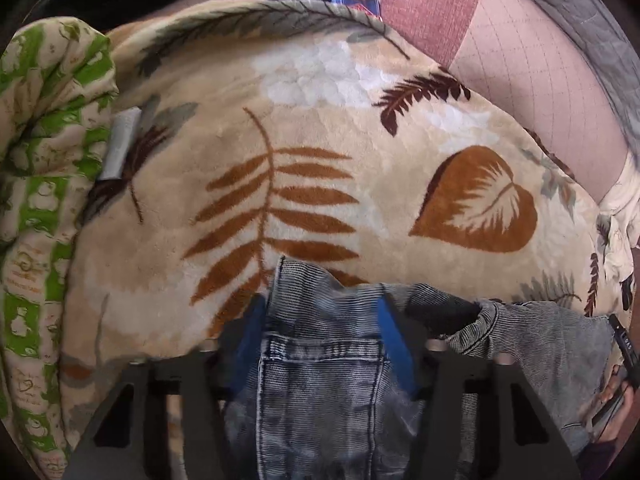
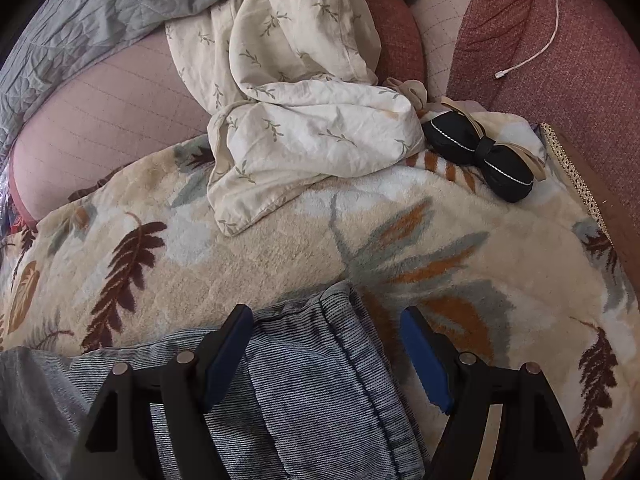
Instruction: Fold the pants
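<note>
Left wrist view: left gripper (image 1: 320, 320) straddles the waistband corner of the jeans (image 1: 320, 380) by the back pocket, blue pads hugging the denim from both sides, so it looks clamped on the jeans. Right gripper (image 2: 326, 354) stands wide over a bunched denim fold, left pad touching cloth, right pad off it on the blanket (image 2: 280, 260). Step looks like taking hold for a fold; next the right must close on its fold, then both lift together. Jeans lie on the blanket, under both tools

Both grippers: black triangular frames, silver pins, blue-padded fingers (image 2: 424, 360).
</note>
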Demonstrator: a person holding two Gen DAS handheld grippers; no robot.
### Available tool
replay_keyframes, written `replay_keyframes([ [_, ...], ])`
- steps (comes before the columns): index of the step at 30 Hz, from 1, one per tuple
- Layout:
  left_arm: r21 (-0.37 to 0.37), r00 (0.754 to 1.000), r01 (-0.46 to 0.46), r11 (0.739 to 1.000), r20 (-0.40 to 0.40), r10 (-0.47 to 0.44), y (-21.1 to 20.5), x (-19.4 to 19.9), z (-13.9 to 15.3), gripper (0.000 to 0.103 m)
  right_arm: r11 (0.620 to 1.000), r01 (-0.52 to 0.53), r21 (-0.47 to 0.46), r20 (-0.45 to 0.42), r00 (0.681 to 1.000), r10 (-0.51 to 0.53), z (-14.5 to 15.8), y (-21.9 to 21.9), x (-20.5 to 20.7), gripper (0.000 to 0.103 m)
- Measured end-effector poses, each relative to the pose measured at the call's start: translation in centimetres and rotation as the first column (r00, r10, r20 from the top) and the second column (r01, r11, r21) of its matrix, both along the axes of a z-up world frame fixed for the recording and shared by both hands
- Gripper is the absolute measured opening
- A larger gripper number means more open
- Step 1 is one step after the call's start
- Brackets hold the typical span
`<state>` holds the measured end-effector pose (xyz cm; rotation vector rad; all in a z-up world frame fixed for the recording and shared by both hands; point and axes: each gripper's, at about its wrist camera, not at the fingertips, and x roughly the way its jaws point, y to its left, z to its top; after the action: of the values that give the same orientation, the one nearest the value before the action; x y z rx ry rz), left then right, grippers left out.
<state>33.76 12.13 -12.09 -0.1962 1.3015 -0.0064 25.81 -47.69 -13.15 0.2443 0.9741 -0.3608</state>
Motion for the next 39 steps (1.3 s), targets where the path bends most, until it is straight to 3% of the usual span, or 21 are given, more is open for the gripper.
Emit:
replay_keyframes([
  [3, -0.007, 1.000, 0.020, 1.000, 0.011, -0.020, -0.5, 0.1, -0.1, 0.034, 1.000, 0.001, 0.014, -0.003, 1.000, -0.001, -0.2, 0.0, 0.2, 0.078],
  [5, -0.010, 1.000, 0.023, 1.000, 0.013, -0.023, -0.6, 0.1, -0.1, 0.026, 0.998, -0.005, 0.060, 0.008, 1.000, 0.005, -0.4, -0.2, 0.3, 0.067],
  [9, -0.024, 1.000, 0.002, 1.000, 0.024, -0.001, -0.3, 0.1, 0.0, 0.011, 0.998, -0.017, 0.062, 0.022, 1.000, 0.016, -0.3, -0.2, 0.3, 0.058],
  [11, -0.030, 0.999, -0.016, 0.999, 0.034, 0.017, 0.1, -0.2, 0.0, 0.010, 0.995, -0.041, 0.086, 0.037, 0.999, 0.038, -0.1, 0.0, 0.2, 0.039],
  [13, -0.047, 0.998, -0.027, 0.999, 0.047, 0.030, 0.4, -0.5, 0.0, 0.010, 0.995, -0.051, 0.088, 0.041, 0.998, 0.048, 0.0, 0.2, 0.3, 0.029],
  [17, -0.076, 0.995, -0.054, 0.996, 0.082, 0.060, 0.9, -1.4, 0.5, 0.009, 0.993, -0.077, 0.085, 0.056, 0.996, 0.072, 0.6, 0.9, 0.1, 0.018],
  [22, -0.120, 0.985, -0.077, 0.990, 0.143, 0.094, 1.4, -2.8, 2.0, 0.009, 0.989, -0.088, 0.119, 0.115, 0.991, 0.075, 2.2, 0.5, -1.0, 0.016],
  [28, -0.208, 0.967, -0.067, 0.976, 0.227, 0.115, 2.1, -5.5, 6.0, 0.007, 0.978, -0.080, 0.193, 0.212, 0.977, 0.038, 4.8, -0.2, -4.4, 0.016],
  [39, -0.327, 0.930, 0.001, 0.945, 0.346, 0.119, 4.7, -15.8, 11.4, 0.004, 0.961, -0.065, 0.270, 0.377, 0.925, -0.043, 9.0, 0.8, -14.1, 0.016],
])
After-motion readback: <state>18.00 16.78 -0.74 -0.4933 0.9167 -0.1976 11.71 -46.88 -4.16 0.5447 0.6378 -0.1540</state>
